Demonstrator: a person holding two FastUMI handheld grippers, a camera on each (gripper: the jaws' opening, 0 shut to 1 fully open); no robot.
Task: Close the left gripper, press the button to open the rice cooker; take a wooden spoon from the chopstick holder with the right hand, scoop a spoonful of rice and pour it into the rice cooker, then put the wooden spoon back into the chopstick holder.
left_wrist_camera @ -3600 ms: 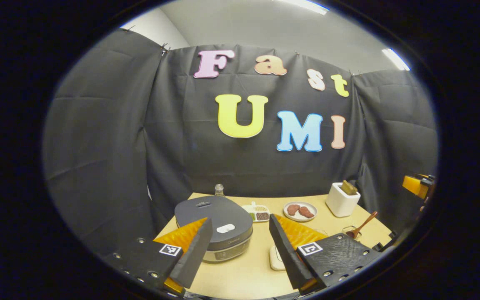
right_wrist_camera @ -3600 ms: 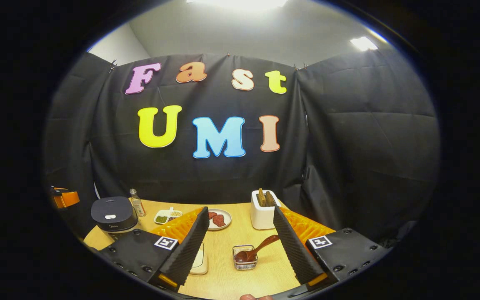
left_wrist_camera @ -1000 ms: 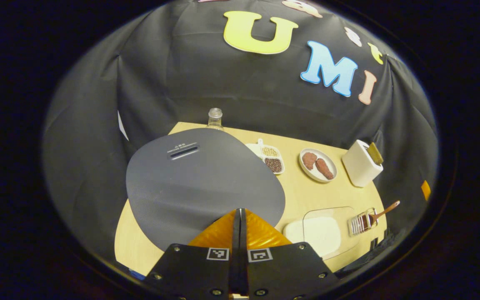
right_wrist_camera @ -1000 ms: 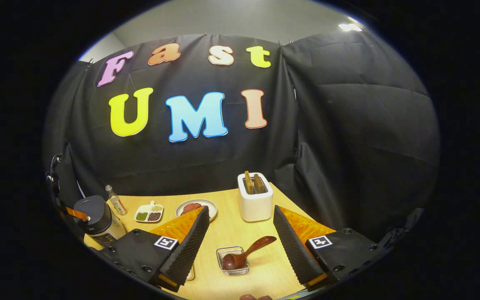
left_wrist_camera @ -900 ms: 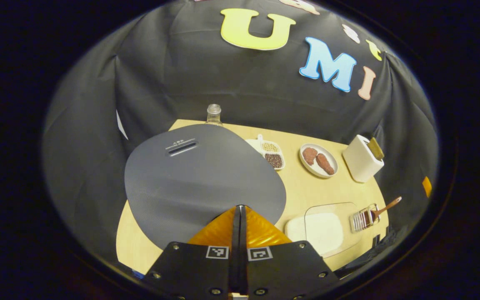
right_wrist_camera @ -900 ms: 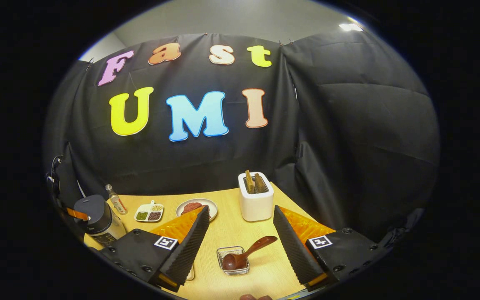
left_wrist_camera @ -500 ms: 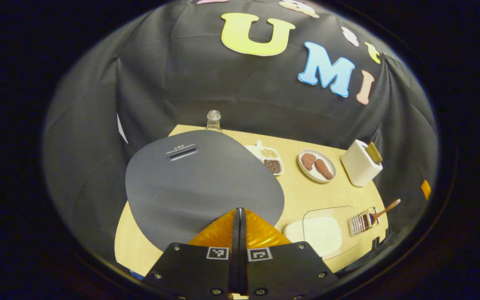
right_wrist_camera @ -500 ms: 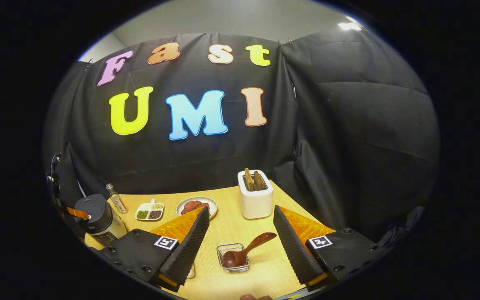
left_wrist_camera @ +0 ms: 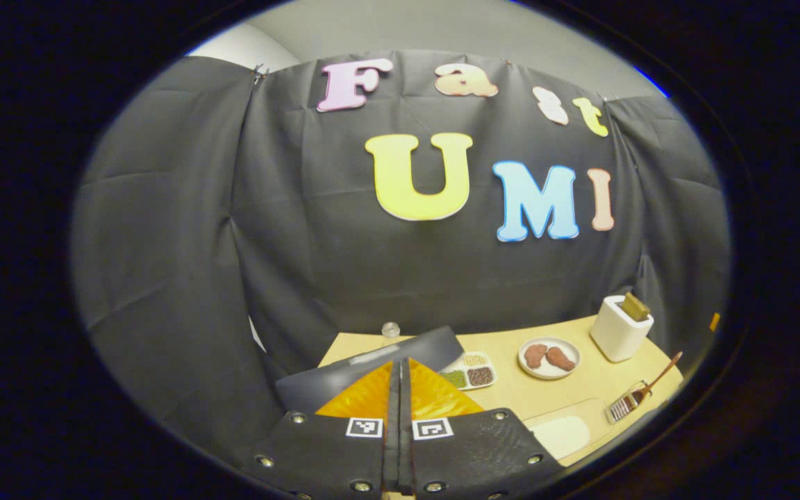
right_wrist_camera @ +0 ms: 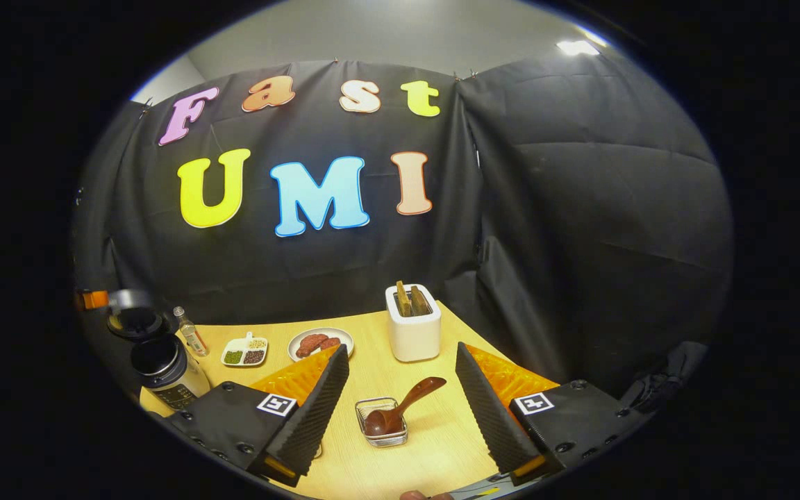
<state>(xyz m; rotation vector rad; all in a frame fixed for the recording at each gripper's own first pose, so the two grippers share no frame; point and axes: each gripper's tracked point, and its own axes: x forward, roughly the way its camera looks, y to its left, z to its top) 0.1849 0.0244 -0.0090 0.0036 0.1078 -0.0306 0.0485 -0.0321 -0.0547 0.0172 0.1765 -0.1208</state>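
Two tools in my hands: my left tool (left_wrist_camera: pixel 398 368) has its fingers pressed flat together with nothing between them, and the cooker's (right_wrist_camera: pixel 164 371) raised lid (left_wrist_camera: pixel 372 364) stands just beyond its tips. From the right gripper view I see the cooker at 9 o'clock on the table (right_wrist_camera: pixel 435 444), lid tipped up, pot mouth showing. My right tool (right_wrist_camera: pixel 400 389) hangs spread wide and empty above the holder (right_wrist_camera: pixel 381 421), which sits at 6 o'clock between its fingers; the spoon (right_wrist_camera: pixel 400 410) rests bowl-down in it, handle leaning toward 2 o'clock. A toaster (right_wrist_camera: pixel 412 323), a plate (right_wrist_camera: pixel 320 342) and a small tray (right_wrist_camera: pixel 245 352) sit farther back.
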